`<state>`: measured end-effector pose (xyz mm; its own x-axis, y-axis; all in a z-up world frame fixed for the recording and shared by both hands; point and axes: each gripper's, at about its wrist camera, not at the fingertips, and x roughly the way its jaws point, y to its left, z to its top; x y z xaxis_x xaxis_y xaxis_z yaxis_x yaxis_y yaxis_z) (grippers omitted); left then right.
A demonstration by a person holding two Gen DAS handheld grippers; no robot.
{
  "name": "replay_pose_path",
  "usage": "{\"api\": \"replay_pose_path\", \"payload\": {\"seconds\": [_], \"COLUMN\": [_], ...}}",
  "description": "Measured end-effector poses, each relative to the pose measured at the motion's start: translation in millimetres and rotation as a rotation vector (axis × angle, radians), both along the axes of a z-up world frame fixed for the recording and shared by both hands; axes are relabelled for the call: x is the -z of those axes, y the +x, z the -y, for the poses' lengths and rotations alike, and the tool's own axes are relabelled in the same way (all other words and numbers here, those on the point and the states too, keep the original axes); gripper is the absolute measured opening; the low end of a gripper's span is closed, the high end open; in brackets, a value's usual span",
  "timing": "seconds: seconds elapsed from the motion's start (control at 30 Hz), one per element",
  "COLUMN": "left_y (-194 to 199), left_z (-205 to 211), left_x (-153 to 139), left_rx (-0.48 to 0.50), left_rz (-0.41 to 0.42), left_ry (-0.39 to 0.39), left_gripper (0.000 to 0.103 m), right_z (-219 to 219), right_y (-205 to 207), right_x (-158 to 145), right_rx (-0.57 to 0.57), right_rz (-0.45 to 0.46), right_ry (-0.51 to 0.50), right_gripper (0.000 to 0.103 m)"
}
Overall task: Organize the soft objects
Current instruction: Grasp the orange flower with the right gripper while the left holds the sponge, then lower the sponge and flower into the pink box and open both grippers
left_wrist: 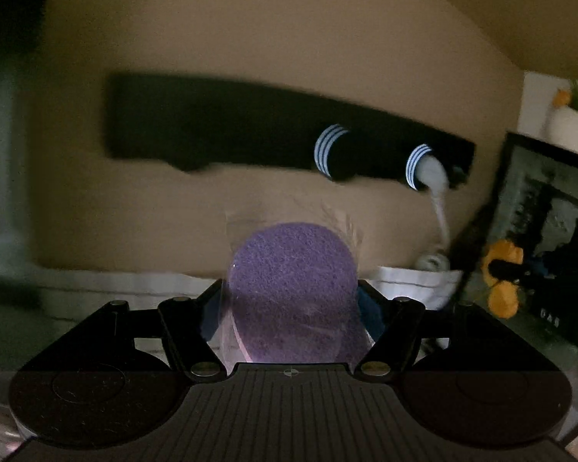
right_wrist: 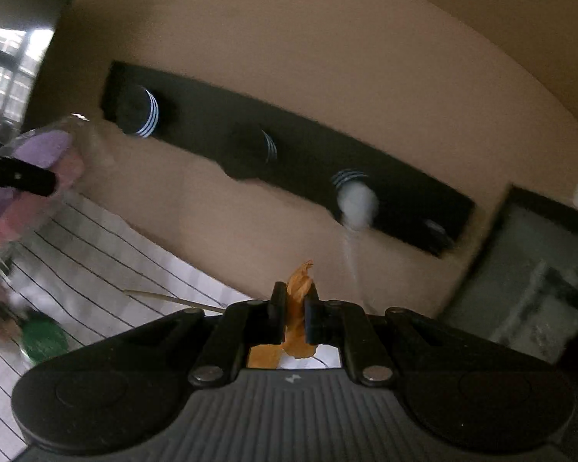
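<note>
Two grippers, both loaded and raised toward a tan wall point(right_wrist: 327, 57) with a black peg rack point(right_wrist: 308, 165) mounted on it. Left gripper point(left_wrist: 291, 300) is clenched around a purple sponge pad point(left_wrist: 293, 265) sealed in clear plastic wrap; the pad stands upright between the fingers and fills the gap. In the right wrist view the same pack point(right_wrist: 42, 161) shows at far left, pink layers under the purple, pinched by the left gripper's dark finger. Right gripper point(right_wrist: 293, 319) is closed tight on a scrap of orange soft material point(right_wrist: 300, 288) — a crumpled tip pokes up past the fingertips, more hangs below. What the orange thing is, can't tell.

Handling, as a judgement: both items look light and squashy. The wrapped pad is likely slippery on the film, so grip across the flat faces near the middle, not at the loose wrap edge. The orange piece is limp and will flop — bunching it as now seems safest.

Below: white striped cloth point(right_wrist: 96, 254), something green point(right_wrist: 44, 340) on it. A white item hangs off one rack peg point(right_wrist: 356, 200). Motion blur in both views, so destination unclear
</note>
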<state>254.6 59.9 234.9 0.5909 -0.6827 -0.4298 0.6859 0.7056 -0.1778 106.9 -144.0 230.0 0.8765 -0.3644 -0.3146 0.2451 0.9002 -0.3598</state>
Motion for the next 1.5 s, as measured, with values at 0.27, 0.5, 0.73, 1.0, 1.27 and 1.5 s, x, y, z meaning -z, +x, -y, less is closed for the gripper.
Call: {"api": "replay_pose_path", "payload": {"seconds": [0.27,0.5,0.73,1.0,1.27,1.5], "left_y": [8.7,23.7,28.3,21.8,18.6,23.5], "left_z": [93.3,110.2,114.6,109.5,103.1,98.7], "left_x": [91.1,142.7,170.1,154.9,140.0,132.6], "left_rx": [0.006,-0.025,-0.007,0.008,0.017,-0.11], "left_rz": [-0.245,-0.424,-0.536,-0.495,-0.513,-0.465], "left_ry": [-0.019,0.031,0.151,0.103,0.122,0.32], "left_gripper": [0.076,0.076,0.076,0.075,0.075,0.076], "right_z": [44.9,38.5,29.1,15.5,18.3,31.3], "right_y": [-22.2,-28.4,-12.2,14.3,12.7,-13.1], "right_x": [44.3,91.9,131.0,173.6,182.9,162.7], "right_rx": [0.049,-0.017,-0.114,-0.154,-0.099,-0.147], "right_rz": [-0.003,-0.097,-0.21,-0.295,-0.308,-0.251], "right_ry": [0.015,-0.012,0.101,0.138,0.124,0.284], "right_gripper": [0.009,0.009,0.009,0.009,0.015,0.054]}}
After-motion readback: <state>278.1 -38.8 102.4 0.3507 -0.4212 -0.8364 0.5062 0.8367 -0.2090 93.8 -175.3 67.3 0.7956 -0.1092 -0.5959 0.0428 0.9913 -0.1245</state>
